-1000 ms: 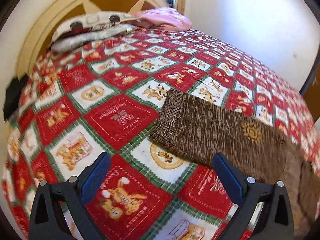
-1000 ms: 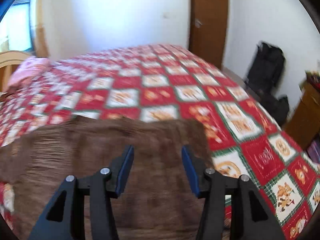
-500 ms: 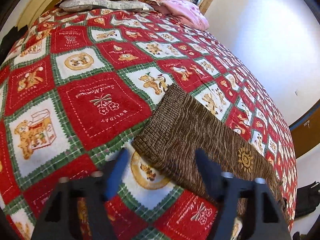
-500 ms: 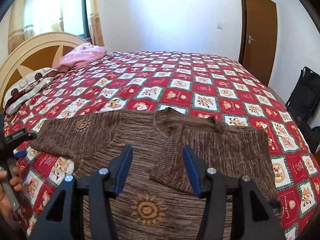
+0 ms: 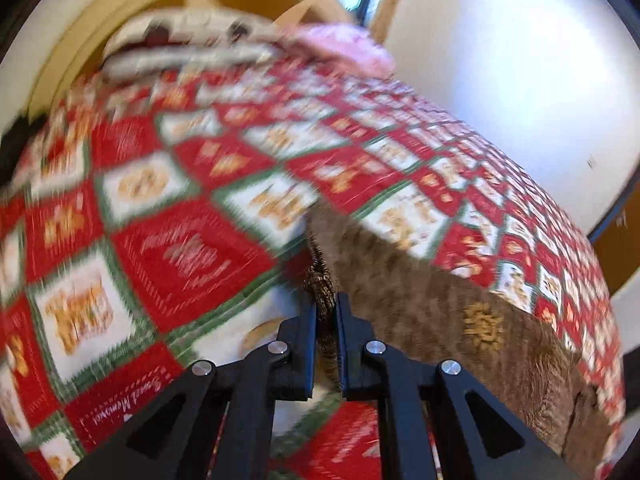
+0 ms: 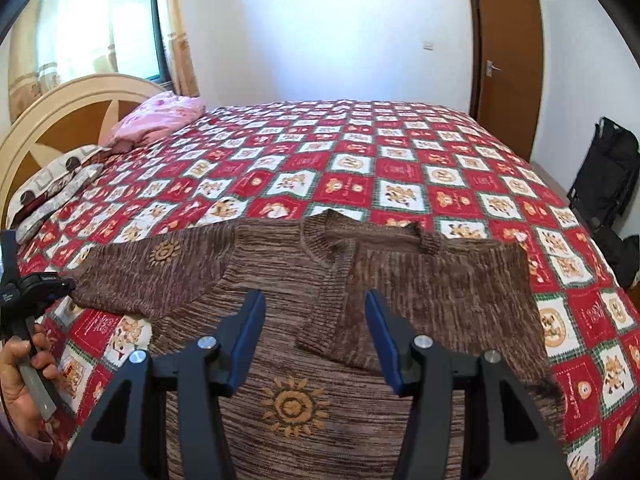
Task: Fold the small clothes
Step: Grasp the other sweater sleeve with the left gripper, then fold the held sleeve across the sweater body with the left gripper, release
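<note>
Left claw (image 5: pixel 327 312) pinches sweater (image 6: pixel 280 280) cuff; right claw (image 6: pixel 316 340) above body.

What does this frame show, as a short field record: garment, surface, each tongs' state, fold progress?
garment: brown knit sweater, sun motifs, lying flat
surface: red patchwork quilt on the bed
left tongs: shut on the cuff of the sweater's outstretched sleeve
right tongs: open, above the sweater's body, holding nothing
fold progress: other sleeve already folded across the chest
</note>
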{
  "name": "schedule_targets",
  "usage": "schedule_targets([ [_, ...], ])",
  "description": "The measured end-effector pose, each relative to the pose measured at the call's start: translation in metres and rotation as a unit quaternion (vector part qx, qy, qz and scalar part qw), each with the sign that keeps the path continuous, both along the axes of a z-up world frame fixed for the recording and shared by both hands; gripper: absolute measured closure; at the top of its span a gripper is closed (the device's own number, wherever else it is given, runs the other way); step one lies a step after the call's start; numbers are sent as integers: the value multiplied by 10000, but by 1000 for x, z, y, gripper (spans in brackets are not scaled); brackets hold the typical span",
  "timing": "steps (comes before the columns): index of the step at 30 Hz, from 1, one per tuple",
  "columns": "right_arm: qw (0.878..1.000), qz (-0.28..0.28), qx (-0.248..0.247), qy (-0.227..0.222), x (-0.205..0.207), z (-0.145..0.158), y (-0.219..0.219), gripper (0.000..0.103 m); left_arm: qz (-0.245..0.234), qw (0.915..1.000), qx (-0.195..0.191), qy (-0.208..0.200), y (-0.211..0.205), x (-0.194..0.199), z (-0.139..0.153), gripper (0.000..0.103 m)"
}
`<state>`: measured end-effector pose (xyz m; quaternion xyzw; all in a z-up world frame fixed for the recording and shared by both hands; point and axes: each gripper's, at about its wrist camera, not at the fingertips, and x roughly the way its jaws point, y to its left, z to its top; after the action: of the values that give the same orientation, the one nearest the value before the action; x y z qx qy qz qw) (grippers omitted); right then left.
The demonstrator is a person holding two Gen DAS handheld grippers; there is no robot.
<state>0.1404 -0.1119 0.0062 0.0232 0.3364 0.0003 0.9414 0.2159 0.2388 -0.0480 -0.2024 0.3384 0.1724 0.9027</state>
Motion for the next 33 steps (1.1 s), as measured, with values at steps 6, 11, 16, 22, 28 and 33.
schedule_targets([
  [6,9989,-382,277,60,-3,3,-35,48,-1244,9849,1054,-583,-101,5,48,95],
  [11,9957,-776,482,137,-5,1,-69,48,-2626,9535,1243,-796,-201,-17,51,95],
  [16,9918,-1079,633,273,-9,-8,-97,48,-3305,9322,1418,-412,-267,-30,18,95],
  [22,9911,-960,773,511,-4,-19,-102,48,-3320,9337,1332,120,-275,-26,-17,95],
  [28,9927,-289,1031,557,19,-12,-87,42,-3169,9443,802,-375,-249,-46,-5,95],
  [33,9913,977,687,555,44,-6,-34,39,-3458,9380,182,-127,-219,-52,0,77],
])
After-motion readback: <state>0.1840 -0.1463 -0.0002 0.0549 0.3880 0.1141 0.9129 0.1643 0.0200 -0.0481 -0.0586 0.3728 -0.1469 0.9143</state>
